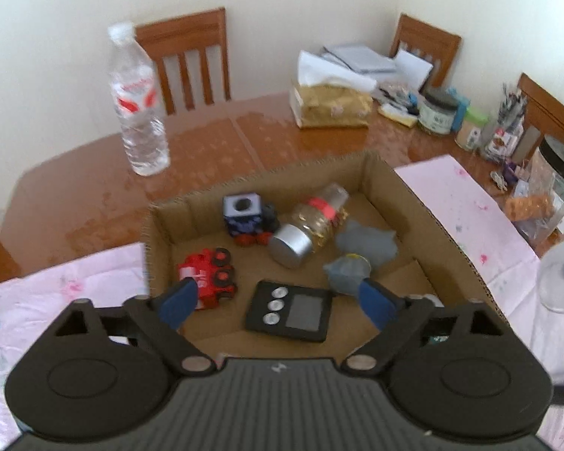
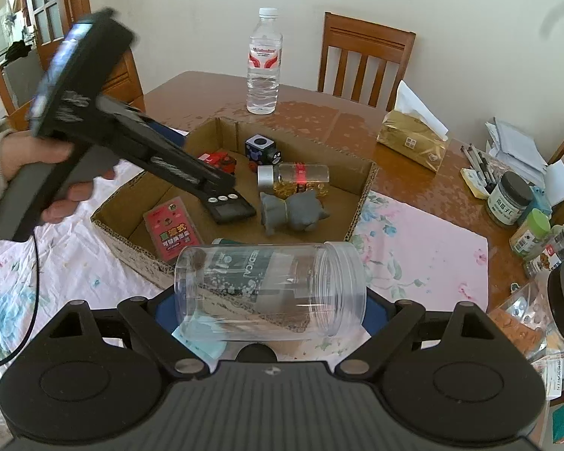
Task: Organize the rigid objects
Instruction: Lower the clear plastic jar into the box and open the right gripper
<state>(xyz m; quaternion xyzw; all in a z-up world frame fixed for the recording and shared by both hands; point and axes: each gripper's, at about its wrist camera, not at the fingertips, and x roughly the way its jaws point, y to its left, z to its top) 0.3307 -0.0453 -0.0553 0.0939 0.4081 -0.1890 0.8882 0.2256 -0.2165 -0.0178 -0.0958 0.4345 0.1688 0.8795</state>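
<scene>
Box (image 1: 425,225) is the collection bin. Inside it: timer (image 1: 289,310) flat on the floor near the front wall, red car (image 1: 206,276) to its left, jar with metal lid (image 1: 308,231) and grey figure (image 1: 357,255) behind it. Left gripper (image 1: 278,300) hangs over the timer with jaws spread and nothing between them, likely a drop-off. Right gripper (image 2: 270,308) clamps a clear jar (image 2: 270,289) sideways by its ends, just outside the box's near wall, probably next in.
</scene>
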